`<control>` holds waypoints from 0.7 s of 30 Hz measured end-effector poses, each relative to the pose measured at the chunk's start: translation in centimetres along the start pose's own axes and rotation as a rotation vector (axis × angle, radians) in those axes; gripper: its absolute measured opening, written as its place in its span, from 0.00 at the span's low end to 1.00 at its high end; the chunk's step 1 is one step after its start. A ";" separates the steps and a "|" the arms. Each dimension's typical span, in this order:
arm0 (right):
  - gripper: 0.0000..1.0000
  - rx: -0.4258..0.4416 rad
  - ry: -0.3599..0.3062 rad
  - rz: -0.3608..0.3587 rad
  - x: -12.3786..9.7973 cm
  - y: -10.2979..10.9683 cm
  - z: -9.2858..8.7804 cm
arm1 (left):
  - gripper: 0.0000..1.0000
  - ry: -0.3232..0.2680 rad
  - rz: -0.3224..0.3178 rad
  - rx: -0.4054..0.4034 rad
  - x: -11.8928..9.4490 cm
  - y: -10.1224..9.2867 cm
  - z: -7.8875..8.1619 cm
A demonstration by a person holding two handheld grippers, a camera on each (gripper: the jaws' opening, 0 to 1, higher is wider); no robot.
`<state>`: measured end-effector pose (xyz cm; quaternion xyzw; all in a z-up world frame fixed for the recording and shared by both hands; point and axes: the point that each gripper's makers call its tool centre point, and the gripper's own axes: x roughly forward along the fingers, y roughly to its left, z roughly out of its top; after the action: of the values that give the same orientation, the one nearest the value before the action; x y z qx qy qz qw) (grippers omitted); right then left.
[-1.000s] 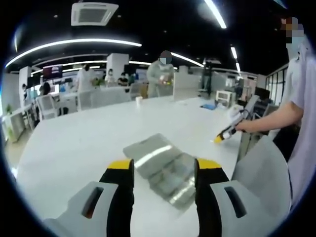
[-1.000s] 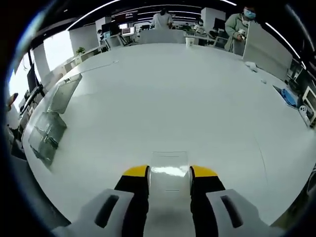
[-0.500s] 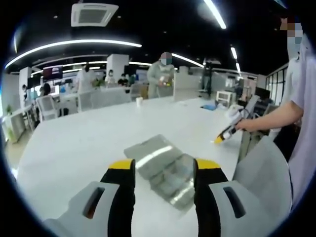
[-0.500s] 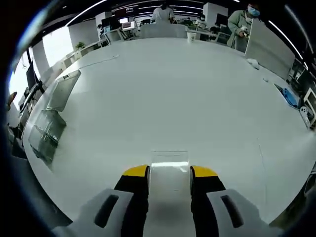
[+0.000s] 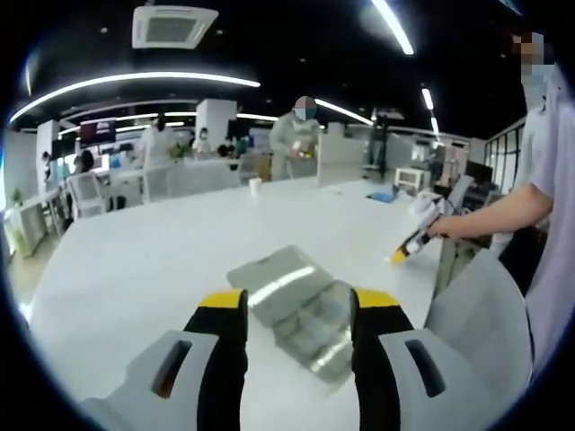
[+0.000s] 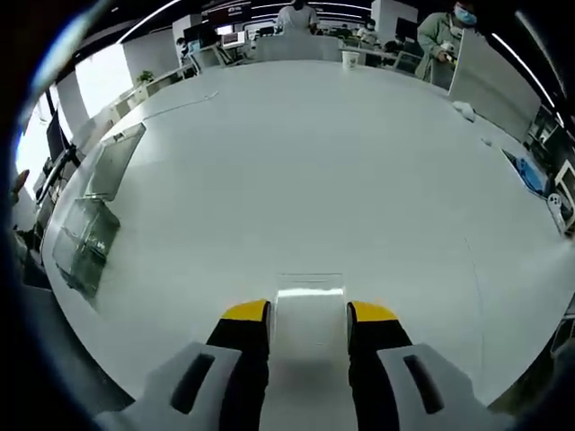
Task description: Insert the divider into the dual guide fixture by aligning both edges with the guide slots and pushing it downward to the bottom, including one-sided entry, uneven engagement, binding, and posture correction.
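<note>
- The right gripper [image 6: 307,316] has its jaws spread on either side of the clear divider [image 6: 308,296], a flat sheet lying on the white desk [image 6: 341,162]. Whether the jaws touch it cannot be told.
- The clear fixture [image 5: 301,310] lies flat near the desk's edge, straight ahead of the left gripper [image 5: 289,305], whose jaws stand apart and hold nothing.
- In the right gripper view the fixture [image 6: 85,242] lies well apart from the divider, off to the left, so the divider must likely travel that way, and the left gripper is nearer to steady it.

The right gripper [image 6: 308,312] tilted a little farther down toward the table [image 6: 341,162], while the clear divider [image 6: 309,296] between its jaws barely shifted.
</note>
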<state>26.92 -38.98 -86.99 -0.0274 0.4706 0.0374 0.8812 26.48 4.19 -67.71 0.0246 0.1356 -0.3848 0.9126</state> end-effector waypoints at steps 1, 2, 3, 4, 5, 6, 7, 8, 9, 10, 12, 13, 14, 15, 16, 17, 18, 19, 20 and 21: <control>0.30 0.000 0.002 0.002 0.0 0.0 0.0 | 0.44 0.000 0.000 0.000 0.0 0.0 0.0; 0.29 -0.001 0.005 0.003 0.0 0.0 0.0 | 0.44 -0.001 0.000 -0.002 0.0 0.1 0.0; 0.29 -0.004 0.009 0.003 0.0 0.0 -0.1 | 0.44 -0.003 0.002 -0.003 0.0 0.1 0.0; 0.28 -0.005 0.010 0.004 0.0 0.0 -0.1 | 0.44 -0.003 0.002 -0.003 0.0 0.2 0.0; 0.28 -0.007 0.011 0.005 0.0 0.0 -0.1 | 0.44 -0.003 0.002 -0.006 0.0 0.2 0.0; 0.28 -0.006 0.011 0.004 -0.1 0.0 -0.1 | 0.44 -0.004 0.001 -0.007 0.0 0.2 0.0; 0.28 -0.006 0.011 0.004 -0.1 0.0 -0.1 | 0.44 -0.004 0.001 -0.007 0.0 0.1 0.0; 0.28 -0.006 0.011 0.004 -0.1 0.0 -0.1 | 0.44 -0.005 -0.001 -0.006 0.0 0.1 0.0; 0.28 -0.006 0.010 0.004 -0.1 0.0 -0.2 | 0.44 -0.004 -0.002 -0.007 0.0 0.1 -0.1; 0.28 -0.007 0.007 0.003 -0.2 0.0 -0.2 | 0.44 -0.003 -0.002 -0.007 0.0 0.1 -0.1; 0.28 -0.005 0.001 0.002 -0.2 0.0 -0.2 | 0.44 -0.004 -0.003 -0.008 0.1 0.0 -0.1; 0.28 -0.004 0.000 0.001 -0.2 0.0 -0.2 | 0.44 -0.006 -0.003 -0.007 0.1 0.1 0.0; 0.27 -0.001 -0.002 0.000 -0.2 0.0 -0.2 | 0.44 -0.006 -0.004 -0.007 0.1 0.1 0.0; 0.27 -0.003 -0.002 -0.001 -0.2 0.0 -0.2 | 0.44 -0.006 -0.004 -0.007 0.1 0.1 0.0; 0.27 -0.002 -0.003 -0.002 -0.2 0.0 -0.2 | 0.44 -0.007 -0.005 -0.006 0.1 0.1 0.0; 0.27 -0.002 -0.004 -0.003 -0.2 0.0 -0.2 | 0.44 -0.008 -0.006 -0.007 0.1 0.0 0.0; 0.27 -0.002 -0.005 -0.004 -0.2 0.0 -0.2 | 0.44 -0.008 -0.006 -0.006 0.2 0.0 0.1; 0.27 -0.003 -0.007 -0.004 -0.2 0.0 -0.1 | 0.44 -0.007 -0.006 -0.006 0.2 -0.1 0.1; 0.27 -0.004 -0.009 -0.006 -0.2 0.0 -0.1 | 0.44 -0.006 -0.006 -0.005 0.2 -0.1 0.1; 0.27 -0.007 -0.014 -0.010 -0.2 -0.1 0.0 | 0.44 -0.005 -0.006 -0.005 0.2 0.0 0.1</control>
<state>26.82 -39.07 -86.82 -0.0326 0.4640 0.0350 0.8845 26.62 3.99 -67.72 0.0209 0.1344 -0.3872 0.9119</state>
